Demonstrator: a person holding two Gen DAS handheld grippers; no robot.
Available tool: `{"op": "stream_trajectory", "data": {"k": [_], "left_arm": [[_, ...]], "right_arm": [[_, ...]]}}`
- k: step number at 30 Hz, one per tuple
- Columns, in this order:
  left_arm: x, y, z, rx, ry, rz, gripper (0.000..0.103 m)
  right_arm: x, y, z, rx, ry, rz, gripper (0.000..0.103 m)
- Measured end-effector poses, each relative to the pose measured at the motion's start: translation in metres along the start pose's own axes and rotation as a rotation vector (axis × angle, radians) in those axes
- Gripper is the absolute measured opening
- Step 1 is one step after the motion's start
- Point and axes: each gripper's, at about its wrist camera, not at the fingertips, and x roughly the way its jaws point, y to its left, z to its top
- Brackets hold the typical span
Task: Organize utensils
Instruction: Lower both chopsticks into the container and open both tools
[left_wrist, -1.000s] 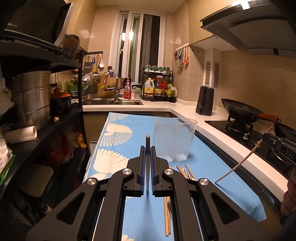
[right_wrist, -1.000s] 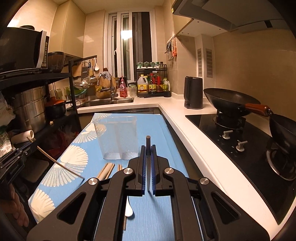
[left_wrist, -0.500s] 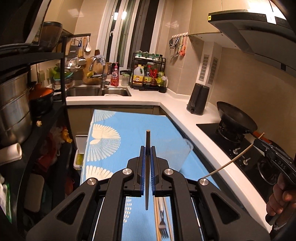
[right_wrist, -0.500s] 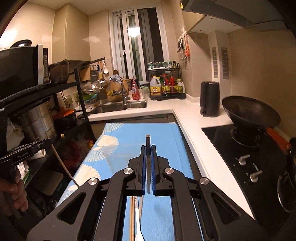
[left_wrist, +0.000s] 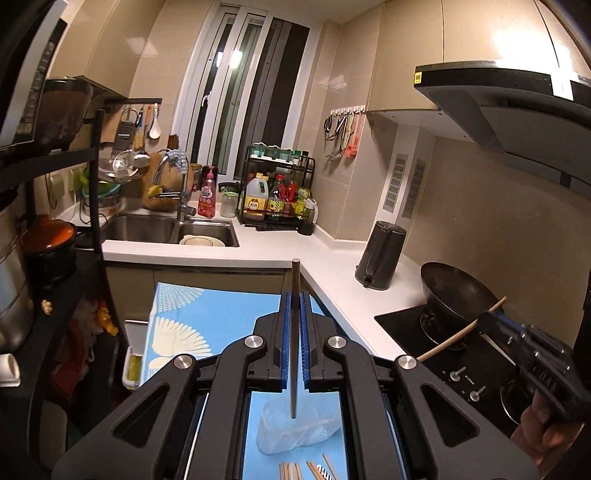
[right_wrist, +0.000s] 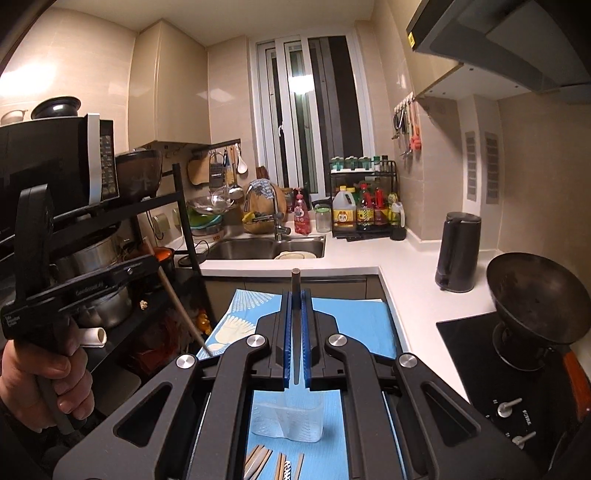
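Note:
My left gripper (left_wrist: 294, 295) is shut on a chopstick (left_wrist: 294, 339) that runs upright between its blue pads. Its tip hangs above a clear plastic cup (left_wrist: 295, 432) on the blue mat (left_wrist: 199, 314). My right gripper (right_wrist: 295, 295) is shut on another chopstick (right_wrist: 295, 288), held high above the same cup (right_wrist: 288, 421). Each gripper shows from the side in the other view: the right one (left_wrist: 491, 321) with its pale stick, the left one (right_wrist: 155, 264) with its stick pointing down. Several loose chopsticks (right_wrist: 273, 461) lie on the mat below the cup.
White counter (left_wrist: 332, 266) wraps around to a sink (left_wrist: 166, 229), a black kettle (left_wrist: 380, 258) and a wok (left_wrist: 458, 291) on the hob. A dark rack with pots (right_wrist: 96, 266) stands at the left. A condiment rack (right_wrist: 365, 210) stands by the window.
Both grippers have risen and tilted downward, each still shut on its chopstick. The cup and the loose chopsticks now sit low in both views, beneath the fingers.

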Motion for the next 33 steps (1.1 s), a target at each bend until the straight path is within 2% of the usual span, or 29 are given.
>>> {"op": "stream_trajectory", "data": {"k": [5, 8, 11, 18, 19, 20, 21, 22, 26, 29, 33], "left_arm": [[0.048, 0.004, -0.024, -0.001, 0.072, 0.009, 0.005], [0.073, 0.008, -0.052, -0.001, 0.136, 0.008, 0.005], [0.087, 0.014, -0.073, -0.012, 0.182, -0.001, 0.005], [0.102, 0.020, -0.092, -0.013, 0.229, 0.010, 0.007], [0.104, 0.020, -0.091, -0.015, 0.230, 0.017, 0.017], [0.103, 0.021, -0.090, -0.020, 0.228, 0.024, 0.036], [0.102, 0.021, -0.089, -0.021, 0.221, 0.031, 0.044], [0.100, 0.021, -0.087, -0.015, 0.210, 0.045, 0.051], [0.091, 0.020, -0.077, 0.000, 0.182, 0.082, 0.064], [0.082, 0.019, -0.069, 0.016, 0.158, 0.107, 0.069], [0.062, 0.020, -0.058, 0.028, 0.117, 0.146, 0.069]], "right_arm": [[0.045, -0.015, -0.030, 0.034, 0.081, 0.025, 0.005], [0.070, -0.024, -0.056, 0.063, 0.135, 0.043, 0.005], [0.090, -0.028, -0.076, 0.077, 0.183, 0.047, 0.005], [0.108, -0.033, -0.101, 0.091, 0.240, 0.038, 0.010], [0.108, -0.034, -0.104, 0.093, 0.245, 0.031, 0.015], [0.108, -0.035, -0.105, 0.097, 0.249, 0.027, 0.020], [0.108, -0.036, -0.105, 0.102, 0.253, 0.019, 0.031], [0.106, -0.037, -0.105, 0.103, 0.255, 0.006, 0.038], [0.096, -0.038, -0.099, 0.094, 0.254, -0.024, 0.040], [0.086, -0.037, -0.092, 0.076, 0.248, -0.045, 0.042], [0.066, -0.033, -0.080, 0.054, 0.228, -0.083, 0.042]]}}
